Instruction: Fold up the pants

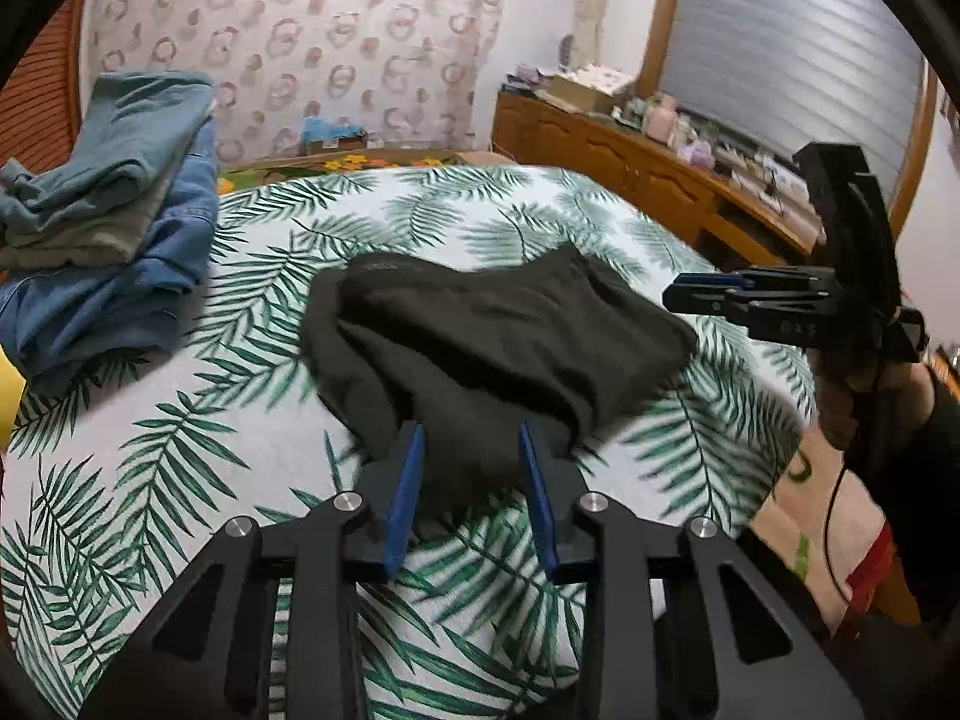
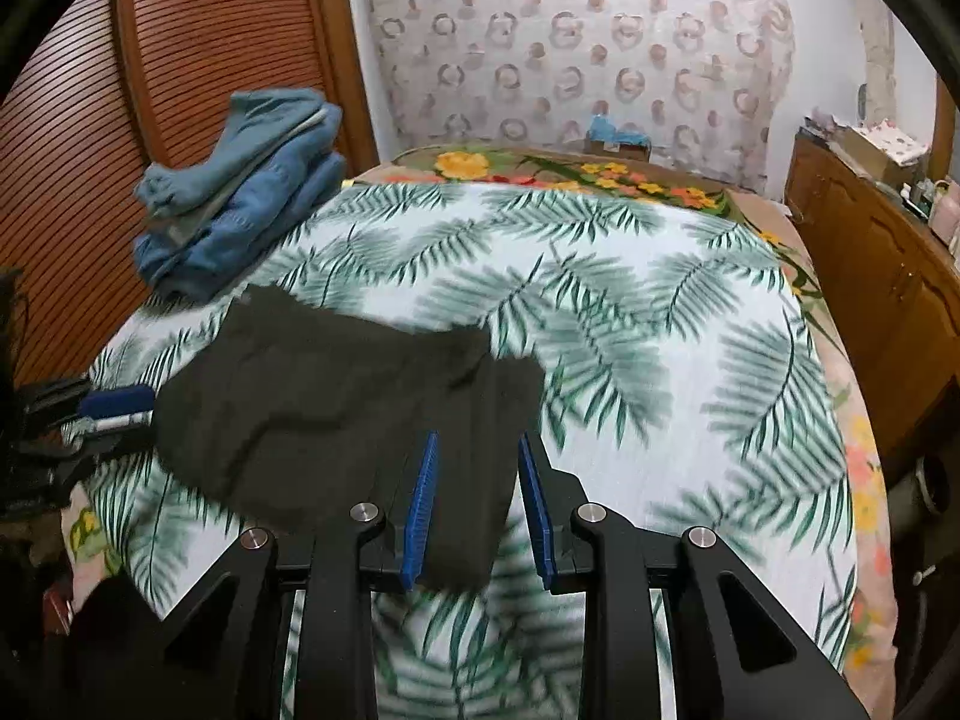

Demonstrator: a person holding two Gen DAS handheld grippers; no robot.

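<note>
Dark folded pants (image 1: 480,336) lie in a compact bundle on the palm-leaf bedspread (image 1: 270,450); they also show in the right wrist view (image 2: 336,408). My left gripper (image 1: 471,438) is open, its blue pads on either side of the near edge of the pants. My right gripper (image 2: 477,450) is open over the pants' right corner. The right gripper shows at the right of the left wrist view (image 1: 708,294), just beside the pants. The left gripper shows at the left edge of the right wrist view (image 2: 114,411).
A stack of folded blue jeans and teal clothes (image 1: 114,210) sits at the bed's far left, also in the right wrist view (image 2: 240,186). A cluttered wooden dresser (image 1: 660,162) runs along the right wall. A slatted wooden door (image 2: 120,120) stands left.
</note>
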